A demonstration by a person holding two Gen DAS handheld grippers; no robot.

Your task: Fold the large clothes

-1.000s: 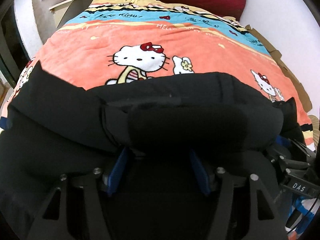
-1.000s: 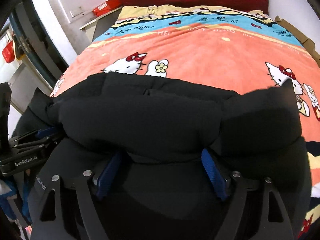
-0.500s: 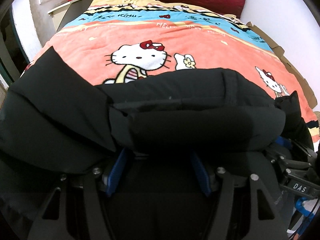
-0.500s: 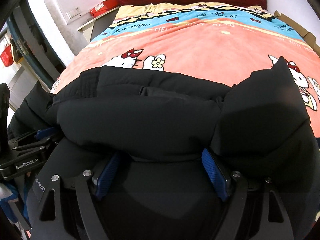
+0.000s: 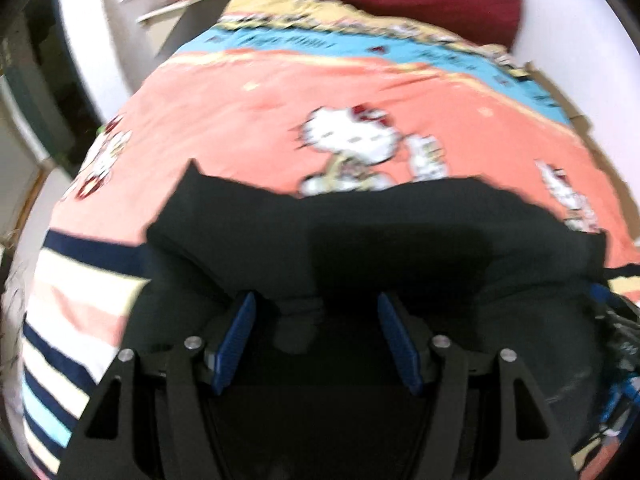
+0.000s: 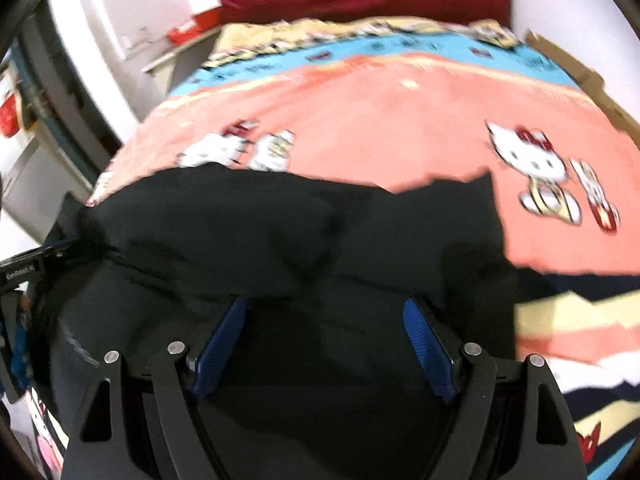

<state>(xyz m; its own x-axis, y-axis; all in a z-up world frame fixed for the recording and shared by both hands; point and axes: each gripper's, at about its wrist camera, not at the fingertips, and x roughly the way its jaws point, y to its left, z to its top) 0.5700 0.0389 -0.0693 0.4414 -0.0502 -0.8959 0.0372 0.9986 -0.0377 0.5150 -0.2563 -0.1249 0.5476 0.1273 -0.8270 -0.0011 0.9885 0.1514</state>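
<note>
Both tools — left (image 5: 316, 340) and right (image 6: 322, 346) — are standing wide, each gripping thick folds of the black coat (image 5: 360, 240), lying at the bed's (image 5: 260, 120) near end. Next comes carrying the fold forward — evenly.

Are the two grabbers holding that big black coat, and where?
Yes. The left gripper and right gripper each clamp a thick folded edge of the black coat, side by side above the blanket.
</note>
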